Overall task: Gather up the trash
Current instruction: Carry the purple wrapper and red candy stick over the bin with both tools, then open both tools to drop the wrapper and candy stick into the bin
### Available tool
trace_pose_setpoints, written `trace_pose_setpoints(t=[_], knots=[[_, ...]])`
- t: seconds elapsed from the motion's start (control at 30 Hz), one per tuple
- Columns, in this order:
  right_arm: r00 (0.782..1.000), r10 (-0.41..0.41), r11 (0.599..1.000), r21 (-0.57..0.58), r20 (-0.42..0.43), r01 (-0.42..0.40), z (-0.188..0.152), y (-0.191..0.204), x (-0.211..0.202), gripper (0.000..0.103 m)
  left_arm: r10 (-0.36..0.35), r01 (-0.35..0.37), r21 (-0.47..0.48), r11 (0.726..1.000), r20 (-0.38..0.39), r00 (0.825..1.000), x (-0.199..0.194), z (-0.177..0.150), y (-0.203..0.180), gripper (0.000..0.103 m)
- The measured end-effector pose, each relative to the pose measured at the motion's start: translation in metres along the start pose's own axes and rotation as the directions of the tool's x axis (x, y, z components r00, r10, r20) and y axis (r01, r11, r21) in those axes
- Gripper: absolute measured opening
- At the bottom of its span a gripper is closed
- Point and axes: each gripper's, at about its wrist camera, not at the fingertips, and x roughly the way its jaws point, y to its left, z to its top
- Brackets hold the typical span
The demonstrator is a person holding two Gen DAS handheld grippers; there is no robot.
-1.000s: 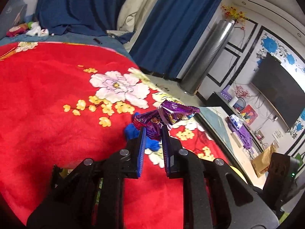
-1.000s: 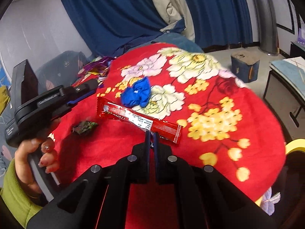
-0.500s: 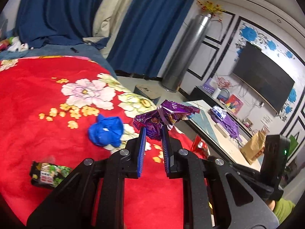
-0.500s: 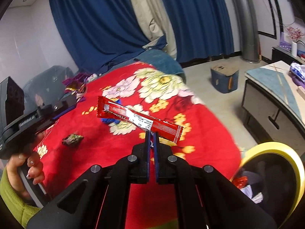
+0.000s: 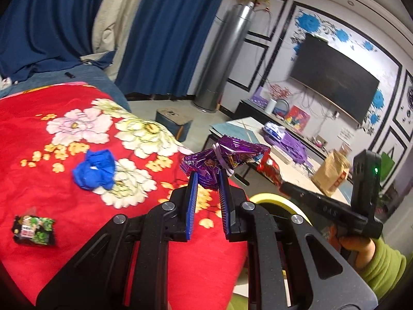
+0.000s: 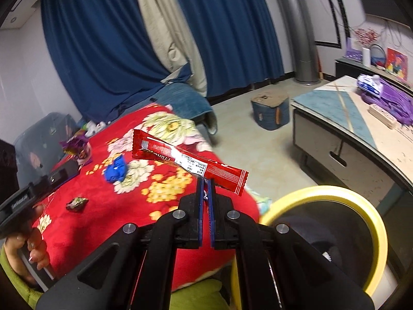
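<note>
My left gripper (image 5: 207,178) is shut on a crumpled purple wrapper (image 5: 224,156) and holds it in the air past the edge of the red floral blanket (image 5: 38,180). My right gripper (image 6: 205,180) is shut on a long red snack wrapper (image 6: 188,161), held above the blanket's edge beside a yellow-rimmed bin (image 6: 333,193). The bin's rim also shows in the left wrist view (image 5: 265,197). A crumpled blue wrapper (image 5: 94,173) and a small green and black packet (image 5: 33,230) lie on the blanket. Both also show in the right wrist view, blue wrapper (image 6: 116,171) and packet (image 6: 77,203).
A low table (image 6: 348,118) with purple bags stands to the right of the bin. A small blue stool (image 6: 269,112) sits on the floor. Blue curtains (image 6: 103,38), a silver cylinder (image 5: 224,59) and a wall television (image 5: 333,77) stand behind.
Both grippers have swung with their wrappers away from the middle of the blanket toward its edge. The yellow bin has come into view below the right gripper.
</note>
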Motion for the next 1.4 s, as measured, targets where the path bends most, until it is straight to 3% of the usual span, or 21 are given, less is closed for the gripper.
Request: trace_pose_setpoints(t=[0.6, 1.1, 1.33, 1.4], knots=[[0.989, -0.141, 0.976, 0.165, -0.035, 0.144, -0.029, -0.093, -0.031, 0.004, -0.088, 0.12, 0.185, 0.975, -0.172, 0.981, 0.056, -0.04, -0.084, 0.011], [0.982, -0.156, 0.95, 0.254, -0.111, 0.179, -0.056, -0.139, -0.038, 0.004, -0.076, 0.208, 0.34, 0.917, -0.362, 0.929, 0.112, -0.09, -0.144, 0.011], [0.979, -0.158, 0.935, 0.298, -0.128, 0.19, -0.065, -0.152, -0.038, 0.006, -0.067, 0.225, 0.359, 0.906, -0.405, 0.912, 0.13, -0.1, -0.156, 0.012], [0.979, -0.159, 0.93, 0.313, -0.127, 0.192, -0.067, -0.157, -0.04, 0.012, -0.064, 0.227, 0.363, 0.903, -0.411, 0.91, 0.133, -0.099, -0.157, 0.014]])
